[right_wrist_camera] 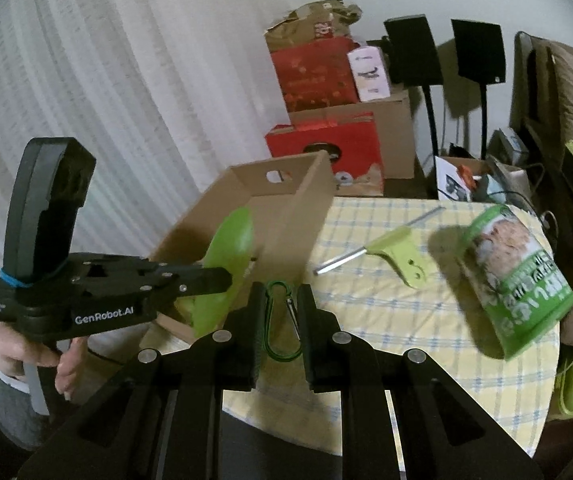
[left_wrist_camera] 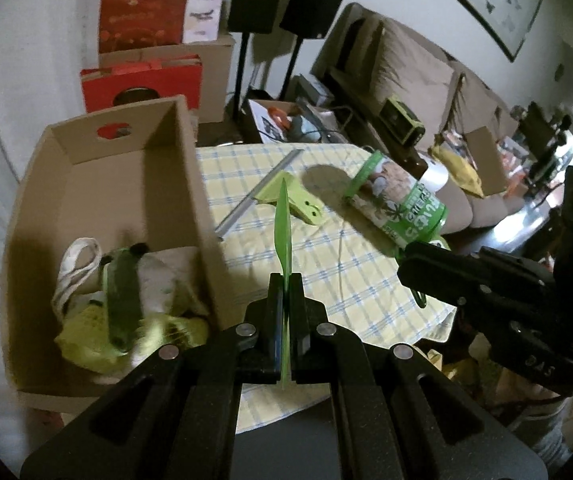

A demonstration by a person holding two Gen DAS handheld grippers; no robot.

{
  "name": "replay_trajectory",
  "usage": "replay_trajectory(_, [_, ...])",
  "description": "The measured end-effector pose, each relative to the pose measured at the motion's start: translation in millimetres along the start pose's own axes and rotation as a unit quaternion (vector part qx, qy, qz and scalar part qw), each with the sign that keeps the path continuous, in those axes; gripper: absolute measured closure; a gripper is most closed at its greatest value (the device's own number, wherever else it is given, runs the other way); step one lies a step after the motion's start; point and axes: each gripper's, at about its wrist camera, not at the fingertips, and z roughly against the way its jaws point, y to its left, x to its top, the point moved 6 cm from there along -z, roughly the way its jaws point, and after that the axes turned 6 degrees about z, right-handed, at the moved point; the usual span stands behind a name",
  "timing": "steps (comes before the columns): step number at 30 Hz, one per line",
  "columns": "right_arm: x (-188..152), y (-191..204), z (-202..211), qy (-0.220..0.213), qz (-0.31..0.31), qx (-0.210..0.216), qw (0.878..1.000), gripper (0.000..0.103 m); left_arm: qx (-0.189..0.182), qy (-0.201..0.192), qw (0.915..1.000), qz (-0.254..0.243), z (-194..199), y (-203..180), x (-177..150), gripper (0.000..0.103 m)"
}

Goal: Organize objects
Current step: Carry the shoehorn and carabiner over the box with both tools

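My left gripper (left_wrist_camera: 285,280) is shut on a thin green plastic scoop-like piece (left_wrist_camera: 283,232), seen edge-on here. The right wrist view shows its broad leaf shape (right_wrist_camera: 230,248) held at the near corner of the open cardboard box (right_wrist_camera: 310,208); I cannot tell whether it is over the box or in front of it. My right gripper (right_wrist_camera: 282,292) is shut on a green carabiner (right_wrist_camera: 280,320) over the table's near edge, just right of the box. On the checked tablecloth (left_wrist_camera: 346,280) lie a green-handled metal key (left_wrist_camera: 302,204) and a green snack bag (left_wrist_camera: 402,204). The box (left_wrist_camera: 190,168) holds a cloth bag and green items.
Red boxes (right_wrist_camera: 318,72) and brown cartons are stacked behind the table, with two black speakers on stands (right_wrist_camera: 410,48). A sofa with cushions (left_wrist_camera: 418,64) runs along the right. A white curtain (right_wrist_camera: 106,80) hangs at the left. A person's hand (right_wrist_camera: 62,364) grips the left handle.
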Motion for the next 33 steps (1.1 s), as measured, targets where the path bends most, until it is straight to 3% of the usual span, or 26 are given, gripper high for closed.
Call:
replay_trajectory(14, [29, 49, -36, 0.001, 0.033, -0.027, 0.999, 0.088, 0.059, -0.057, 0.9961, 0.033, 38, 58, 0, 0.101])
replay_trajectory(20, [36, 67, -58, 0.007, 0.033, -0.018, 0.999, 0.088, 0.086, -0.073, 0.9926, 0.045, 49, 82, -3, 0.101])
replay_trajectory(33, [39, 87, -98, 0.026, 0.026, 0.0, 0.999, 0.088, 0.104, -0.078, 0.9884, 0.079, 44, 122, -9, 0.101])
